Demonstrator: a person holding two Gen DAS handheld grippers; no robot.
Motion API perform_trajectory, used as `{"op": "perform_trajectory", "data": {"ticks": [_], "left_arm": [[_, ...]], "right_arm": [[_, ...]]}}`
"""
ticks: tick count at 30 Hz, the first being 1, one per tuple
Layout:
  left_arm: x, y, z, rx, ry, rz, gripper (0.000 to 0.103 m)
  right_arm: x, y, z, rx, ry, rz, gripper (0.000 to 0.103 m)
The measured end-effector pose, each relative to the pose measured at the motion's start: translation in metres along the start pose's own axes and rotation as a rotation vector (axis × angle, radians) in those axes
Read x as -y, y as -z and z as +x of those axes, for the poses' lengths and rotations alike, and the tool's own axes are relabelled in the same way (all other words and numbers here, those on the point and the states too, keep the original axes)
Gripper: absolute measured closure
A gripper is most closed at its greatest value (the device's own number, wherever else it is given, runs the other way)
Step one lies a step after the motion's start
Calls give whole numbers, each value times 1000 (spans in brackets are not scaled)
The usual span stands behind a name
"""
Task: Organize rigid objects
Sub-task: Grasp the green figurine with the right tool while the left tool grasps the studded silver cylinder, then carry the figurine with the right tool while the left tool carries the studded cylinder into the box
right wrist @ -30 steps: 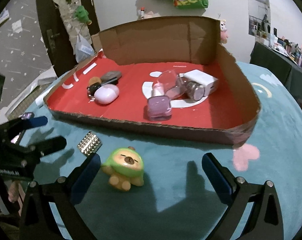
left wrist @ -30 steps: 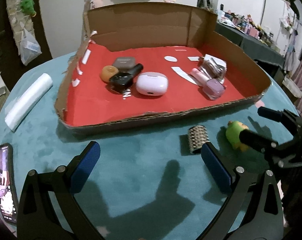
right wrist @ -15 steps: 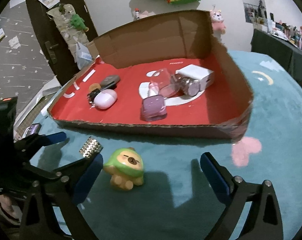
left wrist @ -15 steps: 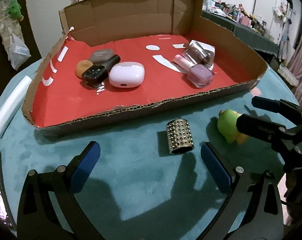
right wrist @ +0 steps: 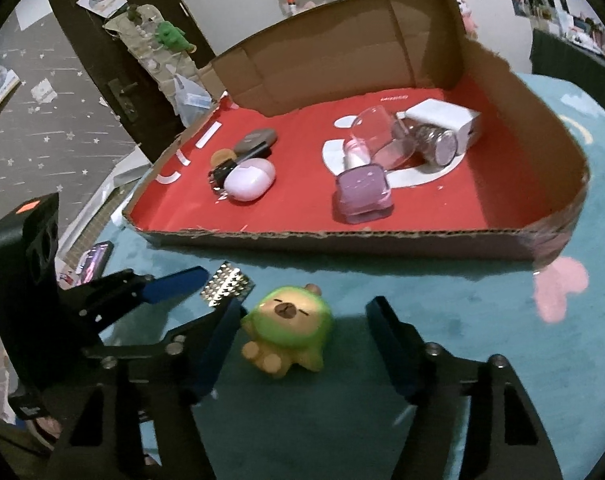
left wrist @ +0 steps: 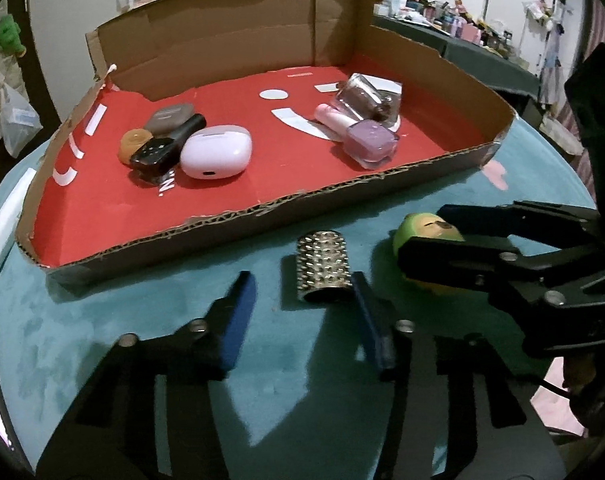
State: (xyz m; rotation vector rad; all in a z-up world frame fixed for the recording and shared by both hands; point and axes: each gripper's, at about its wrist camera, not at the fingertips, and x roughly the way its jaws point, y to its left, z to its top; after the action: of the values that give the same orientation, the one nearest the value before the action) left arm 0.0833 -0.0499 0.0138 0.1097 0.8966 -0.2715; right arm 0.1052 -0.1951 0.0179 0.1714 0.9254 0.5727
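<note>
A studded silver cylinder (left wrist: 323,265) lies on the teal table in front of the cardboard tray (left wrist: 238,222). My left gripper (left wrist: 302,316) is open, its right finger beside the cylinder's right edge, the cylinder's near end between the fingertips. A green bear figurine (right wrist: 288,326) stands to the right of the cylinder. My right gripper (right wrist: 306,332) is open around the figurine, fingers either side. The figurine (left wrist: 424,232) and right gripper also show in the left wrist view. The cylinder (right wrist: 226,288) shows in the right wrist view.
The red-floored tray holds a lilac earbud case (left wrist: 216,152), black and brown items (left wrist: 158,148), a purple bottle (left wrist: 372,144) and a clear box (left wrist: 362,98). A phone (right wrist: 96,258) lies at the table's left edge. A white roll (left wrist: 2,224) lies left of the tray.
Both grippers have moved forward and narrowed. The left now brackets the studded cylinder's near end. The right has closed in around the green figurine.
</note>
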Motion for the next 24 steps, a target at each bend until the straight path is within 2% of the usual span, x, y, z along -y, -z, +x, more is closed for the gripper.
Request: {"op": "perform_trajectory", "data": {"ticks": [2, 3, 4, 14, 24], "left_arm": [[-1, -1, -1, 4, 8, -2, 76], [-2, 0, -2, 7, 14, -6, 78], [-2, 0, -3, 9, 17, -9, 78], [-7, -1, -17, 42, 10, -16, 79], [-10, -3, -36, 81, 5, -21, 79]], "right_arm": [[-3, 0, 1, -7, -10, -7, 46], [-5, 0, 2, -12, -19, -11, 52], [-7, 1, 2, -16, -27, -14, 52], [-13, 1, -3, 0, 14, -42, 53], [-20, -3, -22, 48, 3, -54, 53]]}}
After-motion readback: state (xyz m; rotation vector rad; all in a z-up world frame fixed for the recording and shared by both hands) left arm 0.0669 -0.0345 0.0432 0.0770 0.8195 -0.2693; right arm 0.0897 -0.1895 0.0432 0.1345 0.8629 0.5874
